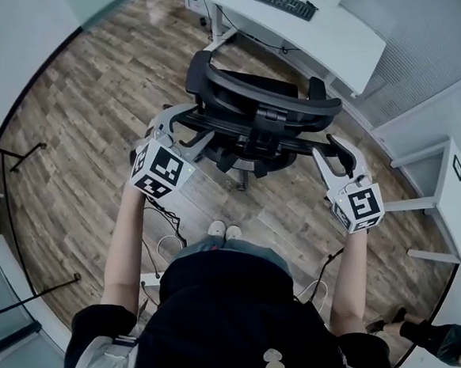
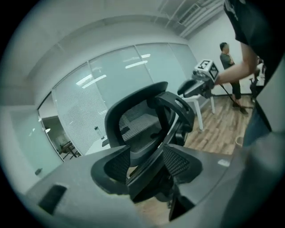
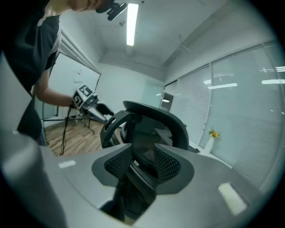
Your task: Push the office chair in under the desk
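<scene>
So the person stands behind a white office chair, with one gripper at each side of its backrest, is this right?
Not quite: the office chair is black, not white, as the head view shows. The rest holds: left gripper and right gripper flank its backrest.

Head cam: mounted above the person [image 1: 225, 322] and facing steeply down. It takes in both arms, the office chair [image 1: 257, 114] from above, and the desk [image 1: 313, 22] beyond it at top of frame.

Left gripper [image 1: 180, 129] cam: set low, hard against the chair's backrest, facing across it toward the right gripper [image 1: 335, 151].

Right gripper cam: equally near, facing back across the chair toward the left gripper.

The two gripper cams see each other. All three views share the backrest.
</scene>
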